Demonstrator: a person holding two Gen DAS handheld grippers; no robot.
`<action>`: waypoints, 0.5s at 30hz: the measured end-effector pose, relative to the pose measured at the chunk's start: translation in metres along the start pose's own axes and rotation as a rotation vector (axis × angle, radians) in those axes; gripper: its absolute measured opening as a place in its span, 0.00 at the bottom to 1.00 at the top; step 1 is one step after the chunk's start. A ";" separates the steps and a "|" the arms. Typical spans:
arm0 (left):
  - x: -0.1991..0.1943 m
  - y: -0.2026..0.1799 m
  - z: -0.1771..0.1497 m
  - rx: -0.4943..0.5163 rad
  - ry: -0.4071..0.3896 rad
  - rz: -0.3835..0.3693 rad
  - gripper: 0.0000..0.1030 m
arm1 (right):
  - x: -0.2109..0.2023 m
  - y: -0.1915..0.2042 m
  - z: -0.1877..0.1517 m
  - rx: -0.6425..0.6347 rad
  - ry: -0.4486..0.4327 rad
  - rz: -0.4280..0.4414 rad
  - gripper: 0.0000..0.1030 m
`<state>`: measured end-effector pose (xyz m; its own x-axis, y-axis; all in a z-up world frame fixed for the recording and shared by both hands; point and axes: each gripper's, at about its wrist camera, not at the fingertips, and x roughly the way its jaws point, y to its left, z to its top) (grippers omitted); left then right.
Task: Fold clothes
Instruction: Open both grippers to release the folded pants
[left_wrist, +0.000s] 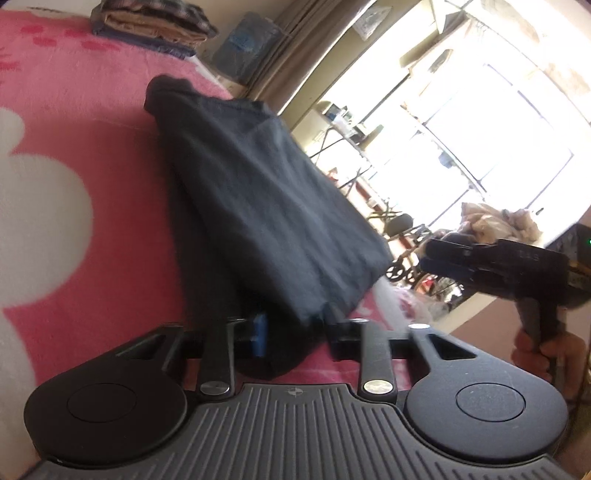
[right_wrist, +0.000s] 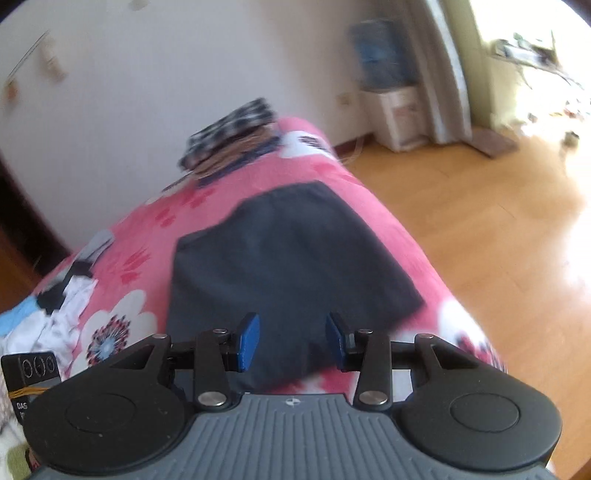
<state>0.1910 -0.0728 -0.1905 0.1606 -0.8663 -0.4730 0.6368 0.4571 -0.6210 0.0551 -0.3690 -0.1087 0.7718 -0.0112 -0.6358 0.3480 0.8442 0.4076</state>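
A dark folded garment lies on the pink flowered bed cover. In the left wrist view its near corner sits between the fingers of my left gripper, whose jaws stand apart around the cloth. My right gripper hovers off the bed's right side, held by a hand. In the right wrist view the garment spreads out ahead, and my right gripper is open just above its near edge, with nothing pinched between the blue pads.
A stack of folded clothes sits at the bed's far end by the wall. Loose white and blue clothes lie at the left. The bed cover drops to a wooden floor on the right. A water dispenser stands in the corner.
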 end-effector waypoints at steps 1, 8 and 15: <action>0.002 0.005 -0.001 -0.022 0.001 -0.001 0.10 | 0.000 -0.006 -0.004 0.032 -0.011 0.002 0.42; 0.001 0.025 0.001 -0.136 0.013 -0.073 0.04 | 0.009 -0.041 0.007 0.144 -0.065 -0.028 0.42; 0.004 0.033 0.001 -0.156 0.027 -0.091 0.04 | 0.063 -0.085 0.011 0.213 -0.033 -0.111 0.41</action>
<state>0.2132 -0.0614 -0.2125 0.0862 -0.9006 -0.4261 0.5223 0.4050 -0.7504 0.0798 -0.4470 -0.1763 0.7384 -0.1179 -0.6640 0.5332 0.7048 0.4678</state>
